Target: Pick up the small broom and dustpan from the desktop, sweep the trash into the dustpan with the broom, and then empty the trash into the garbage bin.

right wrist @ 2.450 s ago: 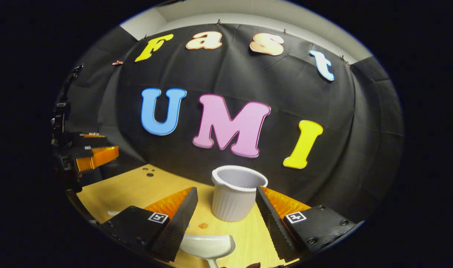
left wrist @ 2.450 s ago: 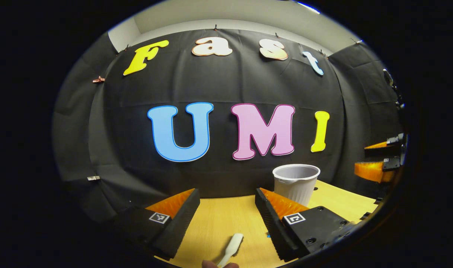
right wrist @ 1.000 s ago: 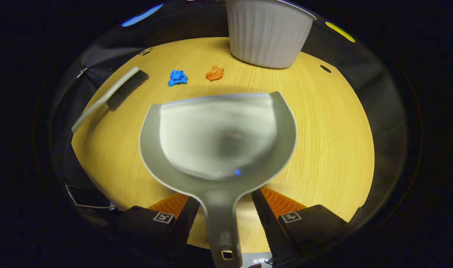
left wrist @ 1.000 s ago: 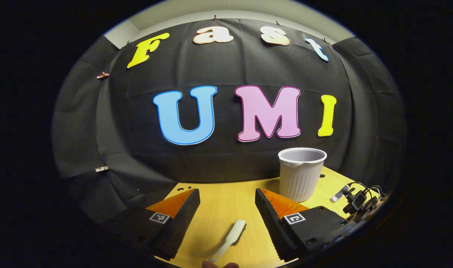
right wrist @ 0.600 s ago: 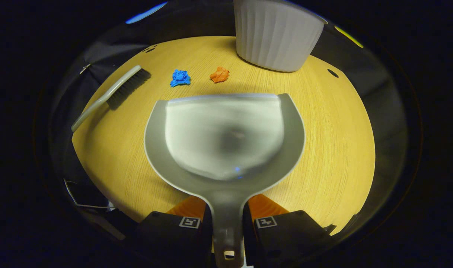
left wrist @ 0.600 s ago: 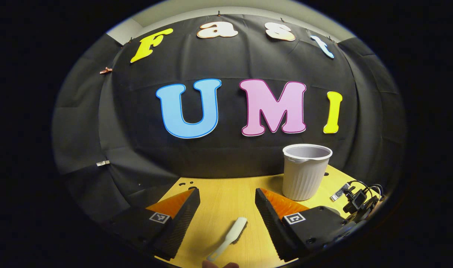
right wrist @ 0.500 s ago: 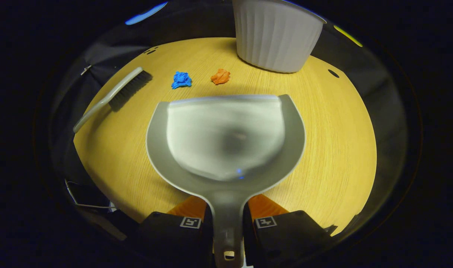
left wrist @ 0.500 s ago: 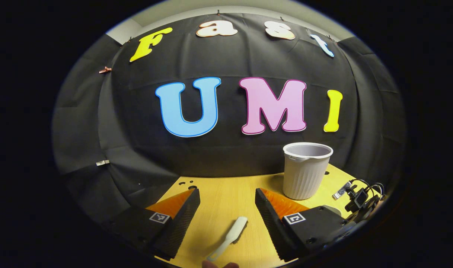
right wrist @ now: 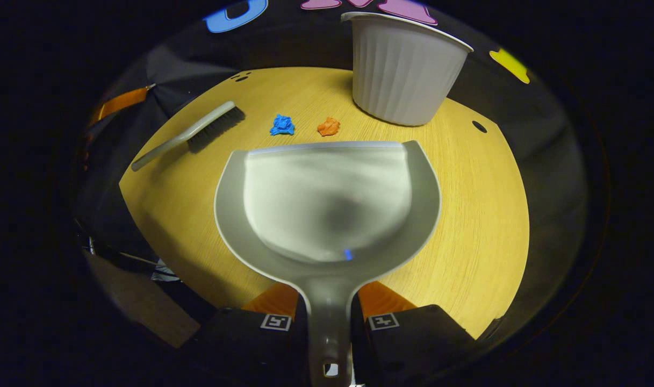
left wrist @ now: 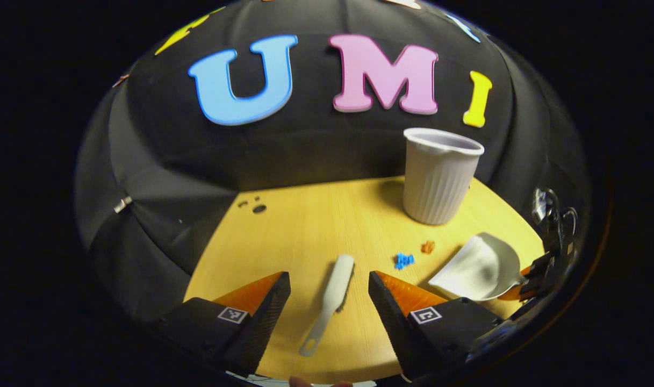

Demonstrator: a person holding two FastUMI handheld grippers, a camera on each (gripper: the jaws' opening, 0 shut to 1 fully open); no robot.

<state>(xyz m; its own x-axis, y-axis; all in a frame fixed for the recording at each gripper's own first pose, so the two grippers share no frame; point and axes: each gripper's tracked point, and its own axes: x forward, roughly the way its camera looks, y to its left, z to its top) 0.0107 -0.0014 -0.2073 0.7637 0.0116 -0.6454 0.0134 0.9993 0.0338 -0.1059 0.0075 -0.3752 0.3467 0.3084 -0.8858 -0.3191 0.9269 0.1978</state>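
Dustpan point(right wrist: 327, 204) is sitting clamped by its handle in the right gripper point(right wrist: 328, 312), lip lying just short of the blue scrap point(right wrist: 282, 124) and orange scrap point(right wrist: 328, 127) near the garbage bin point(right wrist: 402, 70). Left gripper point(left wrist: 327, 301) is hanging with jaws wide above the broom point(left wrist: 329, 298), which is lying ungrasped on the desktop point(left wrist: 305, 226); broom pickup, sweeping and emptying are all remaining.

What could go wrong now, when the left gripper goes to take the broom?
1. The broom lies flat on the desktop between the open fingers of the left gripper; its thin handle may slip or roll.
2. The blue scrap and orange scrap lie near the dustpan lip; a nudge from the right gripper could scatter them.
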